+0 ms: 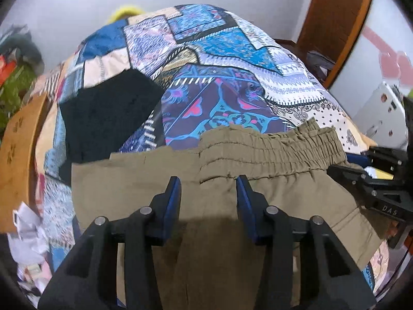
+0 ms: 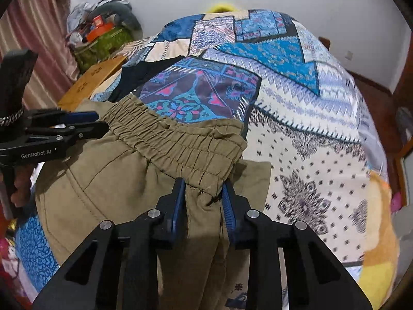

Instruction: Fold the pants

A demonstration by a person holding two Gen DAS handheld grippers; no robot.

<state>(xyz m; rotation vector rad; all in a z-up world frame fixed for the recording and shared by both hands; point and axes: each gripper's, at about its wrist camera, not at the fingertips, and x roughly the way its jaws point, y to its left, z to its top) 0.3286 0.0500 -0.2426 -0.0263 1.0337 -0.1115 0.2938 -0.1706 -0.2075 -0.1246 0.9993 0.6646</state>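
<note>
Olive-khaki pants [image 1: 227,180] with a gathered elastic waistband [image 1: 271,147] lie on a patchwork bedspread [image 1: 206,64]. My left gripper [image 1: 209,183] stands open above the pants fabric just below the waistband, its blue pads [image 1: 174,193] wide apart. In the right wrist view my right gripper [image 2: 204,188] has its jaws partly closed around the bunched waistband end [image 2: 204,183] of the pants [image 2: 116,175]. The left gripper [image 2: 85,126] shows at the waistband's far end. The right gripper [image 1: 361,178] shows at the right in the left wrist view.
A black garment [image 1: 108,113] lies on the bedspread beyond the pants. A wooden board [image 1: 18,155] stands at the bed's left edge. A pile of clutter and a green bag [image 2: 103,38] sit by the wall. A wooden door frame [image 1: 335,25] is at right.
</note>
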